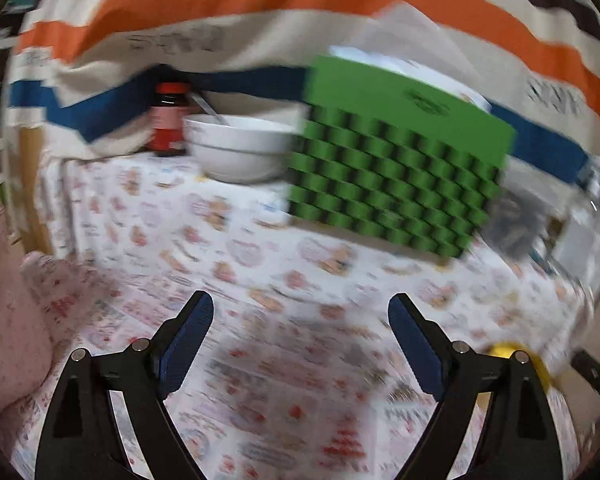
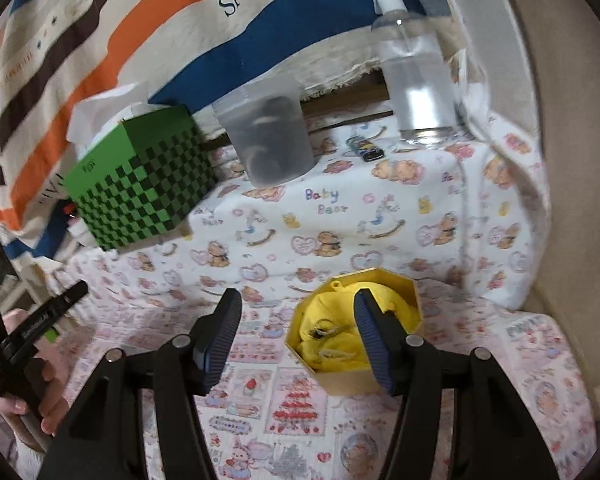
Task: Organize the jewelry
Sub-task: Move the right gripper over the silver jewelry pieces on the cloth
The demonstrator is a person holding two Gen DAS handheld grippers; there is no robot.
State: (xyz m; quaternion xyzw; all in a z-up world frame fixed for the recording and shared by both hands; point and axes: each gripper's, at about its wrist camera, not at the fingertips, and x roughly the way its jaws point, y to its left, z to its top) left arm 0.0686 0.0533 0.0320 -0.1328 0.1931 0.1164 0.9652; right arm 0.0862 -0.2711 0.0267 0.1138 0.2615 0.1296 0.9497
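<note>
A: Fingers of the left gripper (image 1: 300, 344) stand wide apart with nothing between the pads; bare printed cloth (image 1: 284, 380) below. The view is motion-blurred.

B: Right gripper (image 2: 296, 336)?

A: Fingers roughly half spread, nothing clamped. The right finger (image 2: 374, 344) overlaps the octagonal jewelry box (image 2: 340, 380) in the view; whether it touches, I cannot tell.

B: Box location and contents?

A: It sits on the cloth-covered table near the front edge, toward the right side. It is open, lined with yellow fabric (image 2: 336, 308), with small metallic jewelry pieces (image 2: 324, 330) lying on it.

B: Back edge?

A: Green checkered box (image 2: 140, 184) at back left, with white paper sticking out of its top. Frosted plastic cup (image 2: 268, 136) beside it, clear pump bottle (image 2: 414, 76) at back right, small lighter (image 2: 366, 150) between the cup and the bottle. White bowl (image 1: 236, 148) and red jar (image 1: 168, 120) show in the left view.

B: Operator?

A: A hand (image 2: 40, 396) grips the other tool's handle at the left edge.
</note>
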